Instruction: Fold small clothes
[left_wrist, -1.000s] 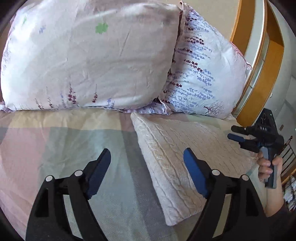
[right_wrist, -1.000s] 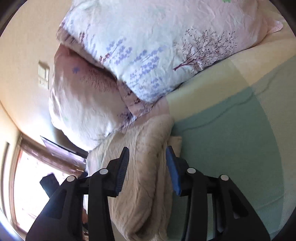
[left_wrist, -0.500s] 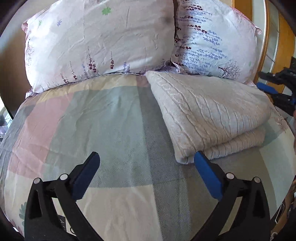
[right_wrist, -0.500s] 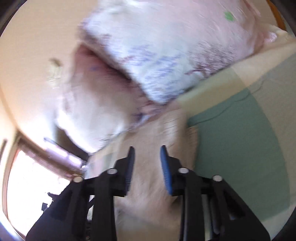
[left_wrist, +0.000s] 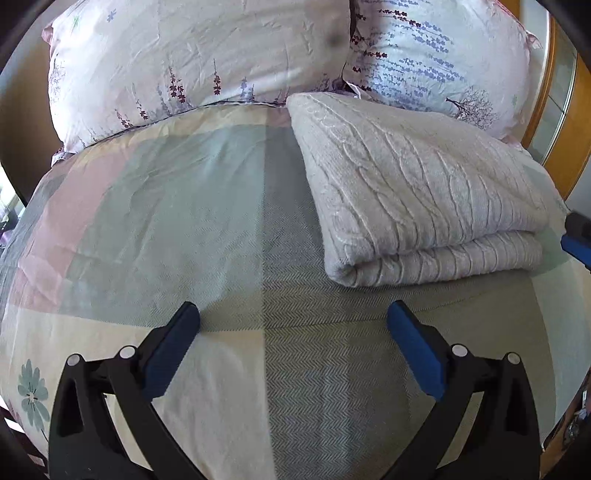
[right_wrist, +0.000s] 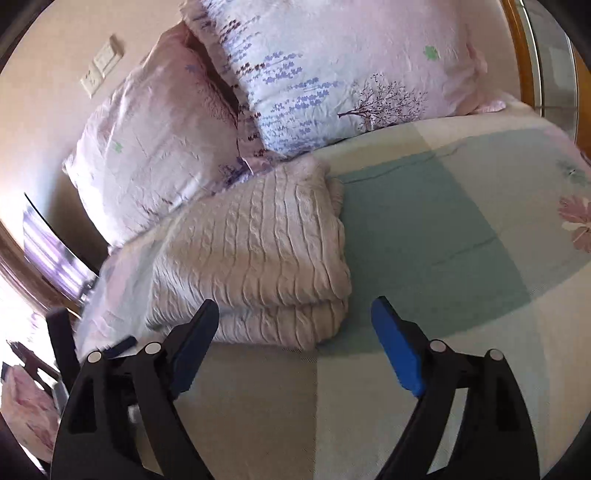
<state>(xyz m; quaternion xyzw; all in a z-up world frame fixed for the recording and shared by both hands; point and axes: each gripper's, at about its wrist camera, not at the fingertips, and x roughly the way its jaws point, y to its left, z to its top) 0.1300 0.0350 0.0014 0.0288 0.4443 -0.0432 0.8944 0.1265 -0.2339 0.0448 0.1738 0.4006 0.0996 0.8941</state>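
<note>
A folded pale cable-knit sweater (left_wrist: 417, 195) lies on the bed in front of the pillows, folded in two layers. It also shows in the right wrist view (right_wrist: 258, 266). My left gripper (left_wrist: 293, 332) is open and empty, held back from the sweater's near fold, above the bedspread. My right gripper (right_wrist: 295, 325) is open and empty, just short of the sweater's near edge. The tip of the right gripper (left_wrist: 576, 243) shows at the right edge of the left wrist view.
Two floral pillows (left_wrist: 207, 55) (left_wrist: 439, 55) stand against the headboard behind the sweater. The checked bedspread (left_wrist: 166, 206) stretches to the left. A wooden cabinet (left_wrist: 565, 122) stands to the right. A wall switch (right_wrist: 101, 66) sits above the pillows.
Both grippers have pulled back from the sweater. The right gripper, nearly shut before, has opened wide. The folded sweater lies still on the bed.
</note>
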